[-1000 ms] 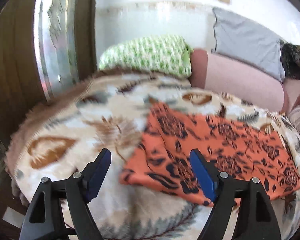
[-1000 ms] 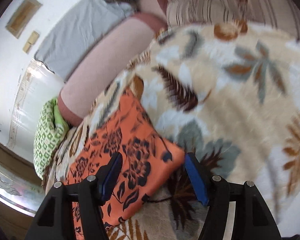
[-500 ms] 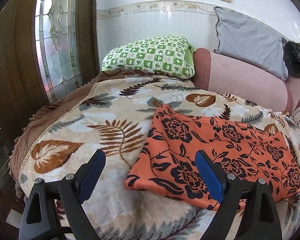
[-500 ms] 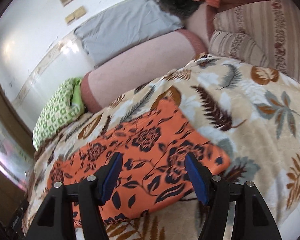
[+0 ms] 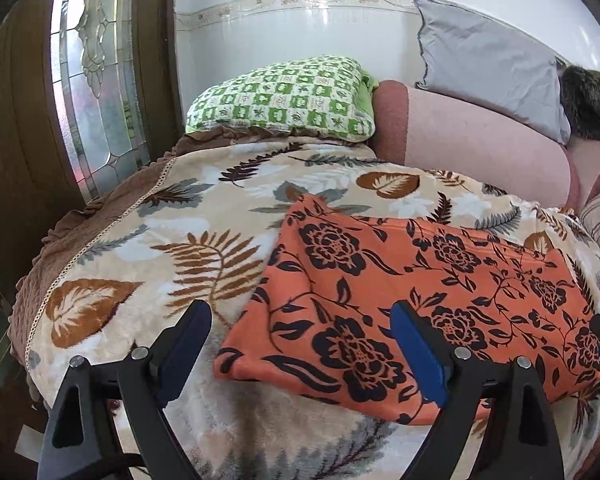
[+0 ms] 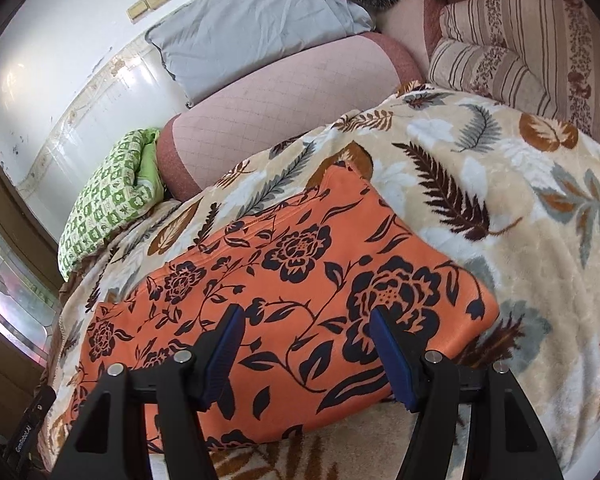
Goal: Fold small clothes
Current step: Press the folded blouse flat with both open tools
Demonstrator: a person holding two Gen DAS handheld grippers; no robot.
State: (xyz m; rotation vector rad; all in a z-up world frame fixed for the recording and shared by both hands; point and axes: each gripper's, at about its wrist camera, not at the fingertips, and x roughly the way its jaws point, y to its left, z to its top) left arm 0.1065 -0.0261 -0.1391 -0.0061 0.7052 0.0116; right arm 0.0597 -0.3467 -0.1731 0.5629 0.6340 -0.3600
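An orange garment with black flowers [image 5: 400, 292] lies folded flat as a rectangle on the leaf-print blanket [image 5: 180, 240]. It also shows in the right wrist view [image 6: 292, 292]. My left gripper [image 5: 300, 340] is open and empty, hovering over the garment's near left corner. My right gripper [image 6: 304, 344] is open and empty, hovering over the garment's near edge toward its right end. Neither gripper touches the cloth.
A green checked pillow [image 5: 284, 96], a pink bolster [image 5: 472, 144] and a grey pillow [image 5: 488, 64] line the back wall. Striped cushions [image 6: 520, 48] stand at the right. A stained-glass door [image 5: 96, 80] is at the left, beyond the bed's edge.
Both grippers have pulled back and steadied, open throughout. The right wrist view has swung from the garment's right corner toward its middle. The garment lies still.
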